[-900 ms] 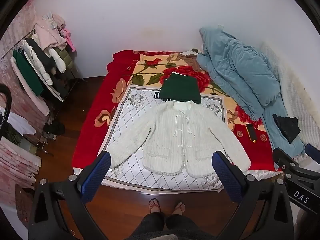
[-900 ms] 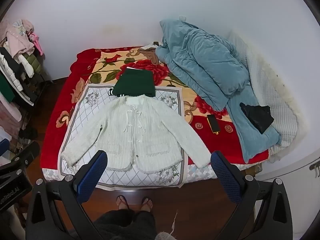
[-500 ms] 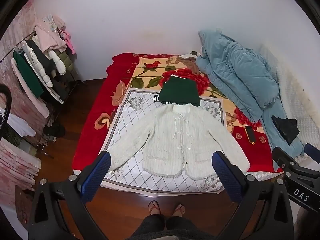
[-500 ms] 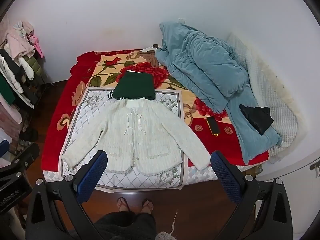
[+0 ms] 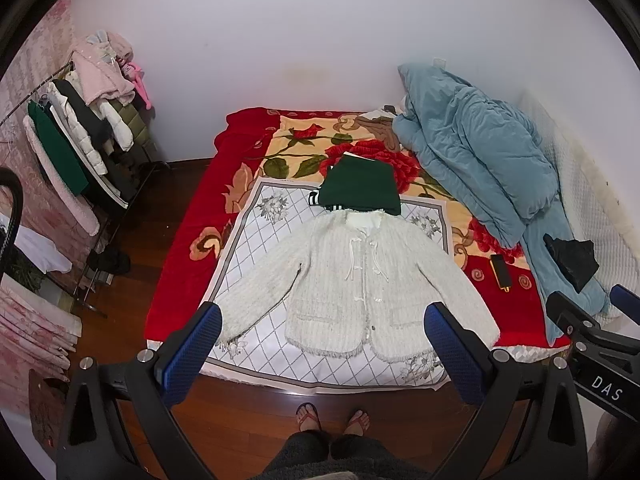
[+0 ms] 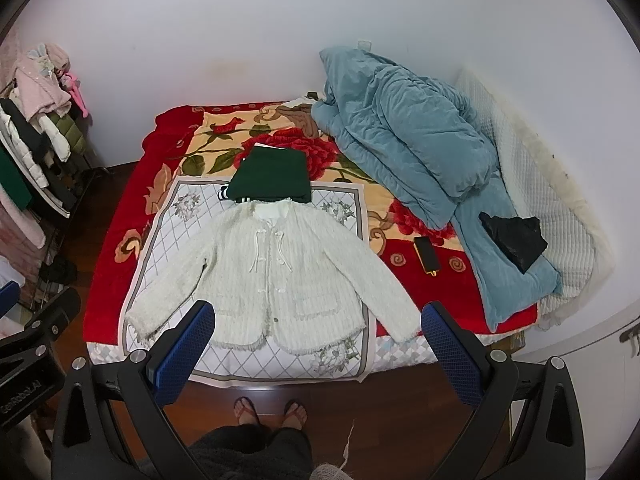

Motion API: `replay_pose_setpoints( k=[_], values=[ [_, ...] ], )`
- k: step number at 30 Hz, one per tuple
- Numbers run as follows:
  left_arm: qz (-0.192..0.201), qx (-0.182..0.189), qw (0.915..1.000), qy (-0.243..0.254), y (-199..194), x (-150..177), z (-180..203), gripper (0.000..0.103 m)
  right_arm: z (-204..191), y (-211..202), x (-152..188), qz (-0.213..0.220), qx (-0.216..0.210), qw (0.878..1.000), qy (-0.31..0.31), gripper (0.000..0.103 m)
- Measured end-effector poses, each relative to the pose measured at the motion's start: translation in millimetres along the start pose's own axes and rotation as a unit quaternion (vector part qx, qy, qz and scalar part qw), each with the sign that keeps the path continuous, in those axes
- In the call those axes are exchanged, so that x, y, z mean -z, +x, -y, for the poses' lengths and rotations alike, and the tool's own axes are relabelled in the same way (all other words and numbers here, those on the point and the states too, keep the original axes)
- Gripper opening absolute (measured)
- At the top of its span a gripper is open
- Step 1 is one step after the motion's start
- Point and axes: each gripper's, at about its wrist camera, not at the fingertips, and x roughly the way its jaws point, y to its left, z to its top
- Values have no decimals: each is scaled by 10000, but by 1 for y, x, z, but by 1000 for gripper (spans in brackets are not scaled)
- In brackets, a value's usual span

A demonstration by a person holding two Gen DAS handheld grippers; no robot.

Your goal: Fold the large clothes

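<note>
So the white cardigan (image 6: 276, 276) is spread flat, front up, sleeves out to both sides, on a grid-pattern cloth (image 6: 168, 216) near the bed's front edge; a folded green garment (image 6: 272, 178) sits right at its collar, toward the middle of the bed (image 6: 116, 256); blue duvet (image 6: 408, 152) is heaped along the right side with a black item (image 6: 516, 236) on top of it; a phone (image 6: 426, 254) lies on the red blanket between cardigan and duvet; the right gripper (image 6: 316, 356) hangs above the front edge, jaws wide apart, holding nothing; clothes rack (image 6: 32, 128) off at the left.
</note>
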Motion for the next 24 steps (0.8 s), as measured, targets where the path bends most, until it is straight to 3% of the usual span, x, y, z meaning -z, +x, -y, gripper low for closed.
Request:
replay_pose_setpoints(
  k=[24],
  values=[
    [28,17,10000,-13,-3,-3,6,103,-2,-9,-15,49,-28,10000,-20,103]
  ],
)
